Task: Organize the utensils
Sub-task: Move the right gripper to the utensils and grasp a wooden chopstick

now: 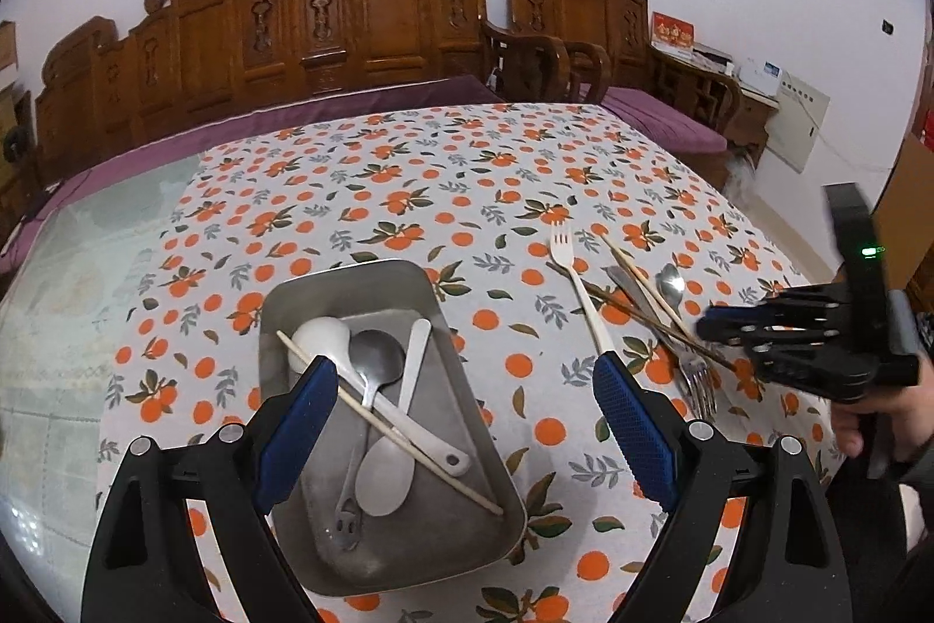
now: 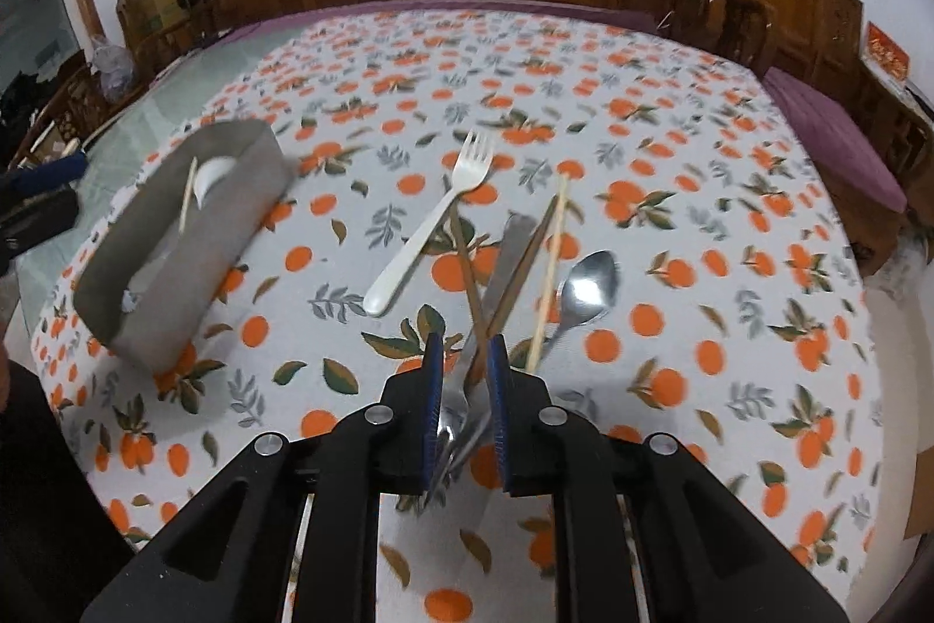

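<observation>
A metal tray [image 1: 408, 272] lies between my wide-open left gripper's [image 1: 467, 372] blue pads. It holds a white ceramic spoon [image 1: 318, 334], a metal spoon [image 1: 376, 360], a white plastic spoon [image 1: 388, 471] and a pale chopstick [image 1: 420, 453]. To the right on the cloth lie a white fork [image 2: 432, 226], dark chopsticks [image 2: 461, 261], a knife [image 2: 511, 249], a pale chopstick [image 2: 549, 272] and a metal spoon [image 2: 589, 290]. My right gripper [image 2: 465, 348] hovers over this pile, jaws a narrow gap apart. The dark chopsticks and a metal fork [image 1: 697, 378] show in the gap, not pressed.
The table carries an orange-print cloth [image 1: 408, 167], with bare glass [image 1: 70, 307] at its left. Carved wooden benches with purple cushions [image 1: 350, 103] run along the far side. A person's hand [image 1: 864, 418] holds the right gripper [image 1: 718, 328] at the table's right.
</observation>
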Tool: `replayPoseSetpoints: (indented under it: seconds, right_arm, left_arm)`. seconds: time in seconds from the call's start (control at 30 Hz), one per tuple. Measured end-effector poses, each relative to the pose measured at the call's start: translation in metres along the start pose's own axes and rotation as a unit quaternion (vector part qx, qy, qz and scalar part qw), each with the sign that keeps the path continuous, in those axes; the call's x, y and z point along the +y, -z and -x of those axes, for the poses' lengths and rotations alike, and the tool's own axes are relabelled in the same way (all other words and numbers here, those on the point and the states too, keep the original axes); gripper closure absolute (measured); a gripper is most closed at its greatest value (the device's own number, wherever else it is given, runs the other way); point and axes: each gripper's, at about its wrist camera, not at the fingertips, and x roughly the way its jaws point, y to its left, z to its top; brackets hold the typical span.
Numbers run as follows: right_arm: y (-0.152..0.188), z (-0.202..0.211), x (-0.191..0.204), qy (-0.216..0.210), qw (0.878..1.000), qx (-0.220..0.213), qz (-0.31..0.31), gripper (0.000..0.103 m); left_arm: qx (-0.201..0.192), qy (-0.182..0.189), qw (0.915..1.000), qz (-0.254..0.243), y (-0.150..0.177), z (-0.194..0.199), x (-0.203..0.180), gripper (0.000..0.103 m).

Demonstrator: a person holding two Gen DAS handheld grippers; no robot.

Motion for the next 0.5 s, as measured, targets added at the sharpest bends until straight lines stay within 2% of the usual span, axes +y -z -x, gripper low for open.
replayPoseSetpoints:
  seconds: [0.13,0.33,0.4,0.5]
  right_arm:
    - [-0.002,-0.022,-0.001,0.004,1.000,0.010,-0.003,0.086]
    - [-0.005,-0.034,0.000,0.004,1.000,0.020,0.014,0.086]
    - [-0.006,-0.031,-0.001,0.005,1.000,0.011,0.014,0.096]
    - [-0.006,-0.028,-0.002,-0.007,1.000,0.003,0.018,0.097]
  left_arm:
    - [0.004,0.003,1.0000,-0.006,0.002,-0.003,-0.006,0.018]
    - [0.009,0.009,0.9998,-0.014,0.001,-0.006,-0.013,0.018]
    - [0.008,0.008,0.9998,-0.015,0.002,-0.006,-0.015,0.018]
    - [0.009,0.008,0.9998,-0.016,0.002,-0.006,-0.017,0.018]
